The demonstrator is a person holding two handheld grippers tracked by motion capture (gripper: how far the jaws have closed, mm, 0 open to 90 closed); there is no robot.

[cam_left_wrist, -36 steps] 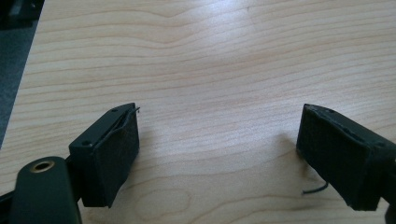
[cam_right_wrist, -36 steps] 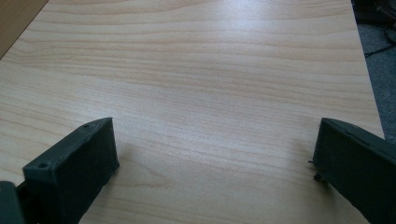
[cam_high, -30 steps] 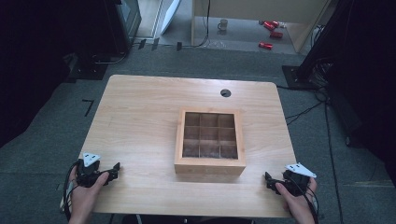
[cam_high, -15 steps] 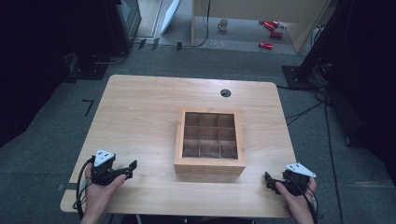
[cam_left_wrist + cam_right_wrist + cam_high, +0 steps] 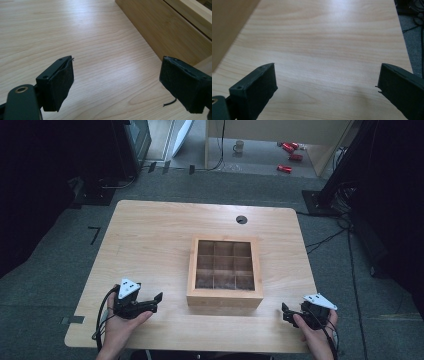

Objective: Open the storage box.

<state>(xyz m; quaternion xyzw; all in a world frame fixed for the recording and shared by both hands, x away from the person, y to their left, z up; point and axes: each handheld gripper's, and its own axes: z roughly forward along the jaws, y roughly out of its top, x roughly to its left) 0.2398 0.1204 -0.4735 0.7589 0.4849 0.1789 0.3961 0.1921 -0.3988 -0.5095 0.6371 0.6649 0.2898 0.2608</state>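
Hovering left claw (image 5: 158, 299) agape near wooden box (image 5: 224, 295), right claw (image 5: 284, 312) agape

Wooden 9-compartment box (image 5: 225, 270) upright, table's (image 5: 150, 235) centre-right.

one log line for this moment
left gripper: open, empty, nearing wooden divider box | right gripper: open, empty, on table | box: compartments look empty

The table (image 5: 150, 250) is light wood with wavy brown lines. The box (image 5: 225, 296) is yellow-brown wood, darker inside its nine squares. The left gripper (image 5: 156, 301) and the right gripper (image 5: 285, 312) are black, each with a pale grey plate on top. The floor (image 5: 50, 285) is dark grey. Far back lie red things (image 5: 285, 168).
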